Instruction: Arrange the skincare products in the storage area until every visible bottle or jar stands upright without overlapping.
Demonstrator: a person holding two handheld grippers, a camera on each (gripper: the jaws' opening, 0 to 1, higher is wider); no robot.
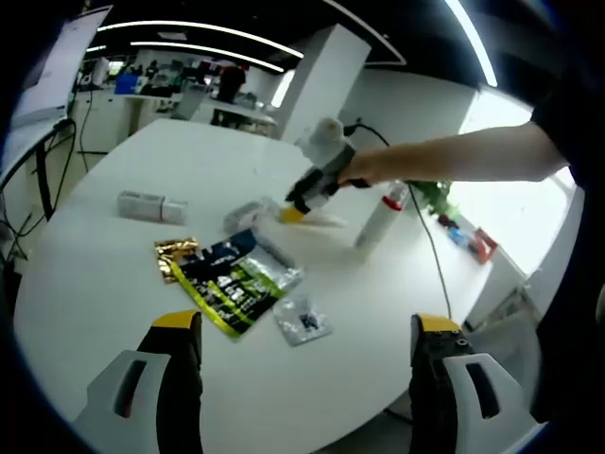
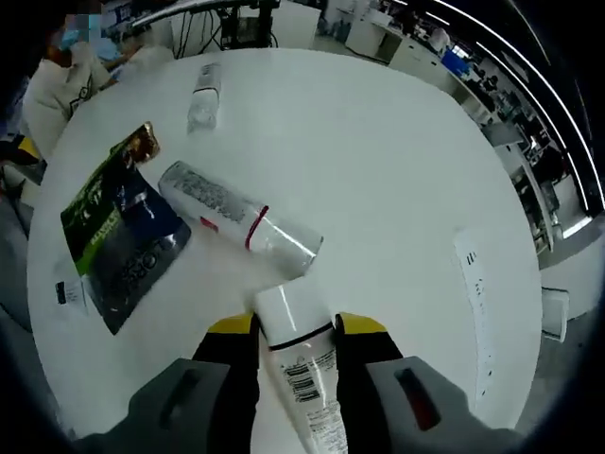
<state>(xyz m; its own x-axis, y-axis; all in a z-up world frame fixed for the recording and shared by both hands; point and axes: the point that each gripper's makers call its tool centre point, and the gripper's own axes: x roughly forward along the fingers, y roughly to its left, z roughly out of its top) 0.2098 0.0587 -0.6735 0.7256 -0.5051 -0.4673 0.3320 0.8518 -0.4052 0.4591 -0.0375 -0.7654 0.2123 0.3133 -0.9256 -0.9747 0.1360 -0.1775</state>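
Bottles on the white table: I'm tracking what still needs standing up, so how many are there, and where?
3. One white bottle lies between the right gripper jaws, one clear-capped bottle lies just beyond it, one bottle stands upright farther along. Others may be hidden.

The left gripper (image 1: 307, 350) hangs near, its fingers (image 1: 180, 364) spread wide apart with nothing between them. The right gripper (image 2: 295, 355) has its fingers (image 2: 234, 364) pressed against a white tube (image 2: 302, 364). A bare forearm (image 1: 454, 159) reaches in from the right, its hand (image 1: 364, 170) gripping the handle.
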